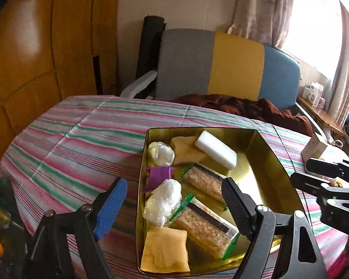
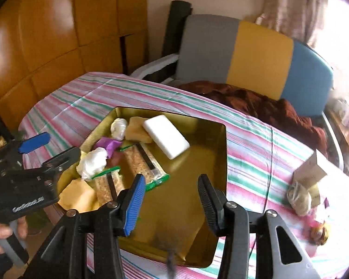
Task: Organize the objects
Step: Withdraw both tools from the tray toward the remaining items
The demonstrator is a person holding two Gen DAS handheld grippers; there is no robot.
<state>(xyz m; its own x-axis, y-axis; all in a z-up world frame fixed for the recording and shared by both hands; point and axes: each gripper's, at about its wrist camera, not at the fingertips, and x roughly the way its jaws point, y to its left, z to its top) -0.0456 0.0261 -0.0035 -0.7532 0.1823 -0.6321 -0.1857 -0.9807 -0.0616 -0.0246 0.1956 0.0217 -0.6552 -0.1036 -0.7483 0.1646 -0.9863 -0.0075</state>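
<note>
While both claws hang empty over the table, let's take stock. Low in the right wrist view, the right claw (image 2: 169, 200) has its fingers wide apart above the bare right half of the gold tin (image 2: 204, 162), gripping nothing. The left claw (image 1: 174, 200) is spread open too, at the bottom of its own frame, straddling the tin's left wall.

Moving up into the tin: two yellow sponges (image 1: 165, 248), two cracker packs (image 1: 204, 227), two white plastic bundles (image 1: 162, 200), a purple wrapper (image 1: 158, 176) and a white bar (image 1: 216, 150) crowd the left side, so most of the sorting looks done.

Further out, at the right edge of the right wrist view, stragglers sit on the striped tablecloth (image 2: 256, 151): a small carton (image 2: 311, 169), a pale bundle (image 2: 300, 197) and a brownish item (image 2: 320, 232) too blurred to name. My read: those remain to be collected.

Beyond, the chair (image 2: 244, 55) stands at the top of the frame.
</note>
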